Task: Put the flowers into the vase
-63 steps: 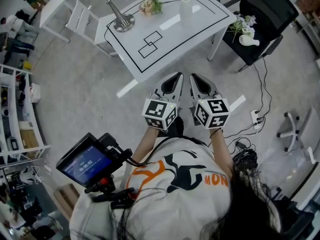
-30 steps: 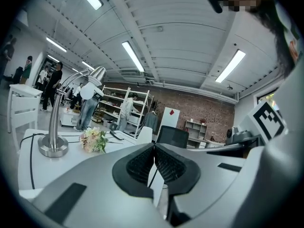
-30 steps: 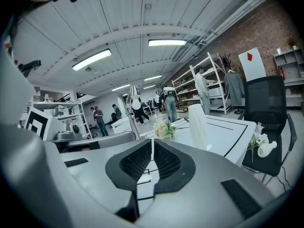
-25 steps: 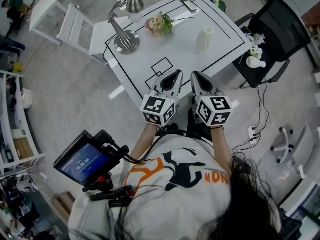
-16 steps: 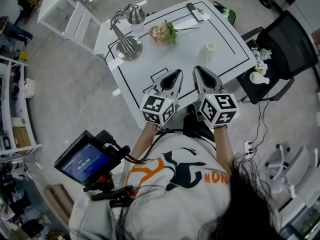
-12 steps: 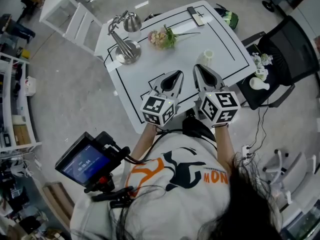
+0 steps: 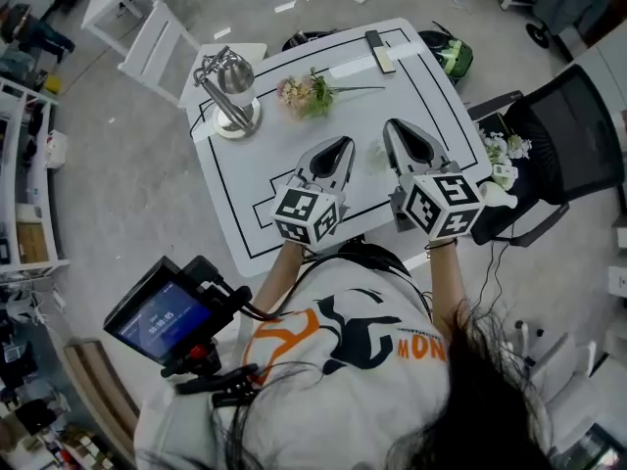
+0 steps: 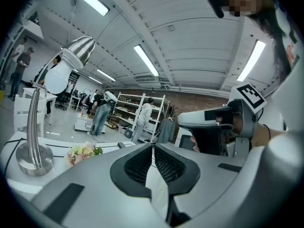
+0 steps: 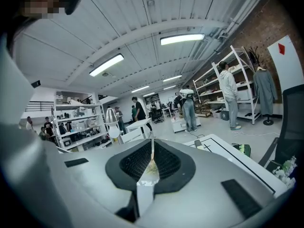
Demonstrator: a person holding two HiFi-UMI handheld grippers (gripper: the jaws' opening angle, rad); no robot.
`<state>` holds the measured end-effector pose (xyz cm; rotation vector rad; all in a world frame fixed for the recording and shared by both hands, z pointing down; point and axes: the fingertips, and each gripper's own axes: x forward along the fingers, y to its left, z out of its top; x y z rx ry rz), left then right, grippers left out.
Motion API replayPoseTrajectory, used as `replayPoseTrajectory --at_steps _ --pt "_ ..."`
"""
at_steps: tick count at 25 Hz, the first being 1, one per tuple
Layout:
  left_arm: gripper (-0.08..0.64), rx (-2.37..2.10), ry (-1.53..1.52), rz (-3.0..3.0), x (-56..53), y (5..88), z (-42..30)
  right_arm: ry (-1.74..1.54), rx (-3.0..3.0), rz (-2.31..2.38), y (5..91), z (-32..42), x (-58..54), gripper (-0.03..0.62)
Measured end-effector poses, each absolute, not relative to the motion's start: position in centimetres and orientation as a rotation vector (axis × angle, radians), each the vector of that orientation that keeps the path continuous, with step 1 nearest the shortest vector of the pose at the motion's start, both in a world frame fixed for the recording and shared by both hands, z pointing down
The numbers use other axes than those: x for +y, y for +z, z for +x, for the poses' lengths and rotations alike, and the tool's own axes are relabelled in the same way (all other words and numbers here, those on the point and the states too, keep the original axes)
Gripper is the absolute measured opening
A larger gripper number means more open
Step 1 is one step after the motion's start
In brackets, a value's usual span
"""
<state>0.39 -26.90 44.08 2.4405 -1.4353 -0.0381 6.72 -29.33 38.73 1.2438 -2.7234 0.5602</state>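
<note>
Here's the white table (image 7: 245,184) with its black lines, filling the middle of the head view, and a black chair (image 7: 563,130) off its right side. A silver lamp (image 7: 227,96) stands at the table's far left corner. Both tools hang over the near edge, side by side. The left gripper (image 7: 341,145) has its jaws pressed together with nothing in them, and the right gripper (image 7: 395,125) is the same, tips meeting and empty. The flowers (image 7: 302,94) lie flat on the tabletop just right of the lamp, stems pointing right, well apart from both tools. A pale vase (image 7: 375,156) peeks out between the two grippers, only partly seen. A dark remote (image 7: 380,51) sits near the far edge.
</note>
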Motion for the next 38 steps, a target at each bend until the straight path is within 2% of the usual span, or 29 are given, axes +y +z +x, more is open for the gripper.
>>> replayPoseTrajectory --at_steps 10,25,30,34,38 --pt "0.011 -1.589 -0.045 2.29 -31.3 46.6 -0.6 0.505 -2.775 0.944 40.5 7.6 -38.6 0.026" --pt "0.011 -1.677 -0.023 2.154 -32.7 48.7 -3.0 0.183 -2.61 0.175 51.3 -1.3 -43.4 0.028" --pt "0.011 -1.706 -0.026 2.121 -32.5 49.1 -3.8 0.097 -2.444 -0.036 55.8 -3.5 -43.4 0.135" --pt "0.011 -1.719 -0.017 2.098 -32.2 49.7 -4.5 0.058 -2.362 -0.082 58.3 -5.0 -44.2 0.187" --pt "0.011 -1.728 -0.002 2.081 -31.5 49.9 -5.0 -0.047 -2.26 -0.132 60.1 -6.0 -44.5 0.21"
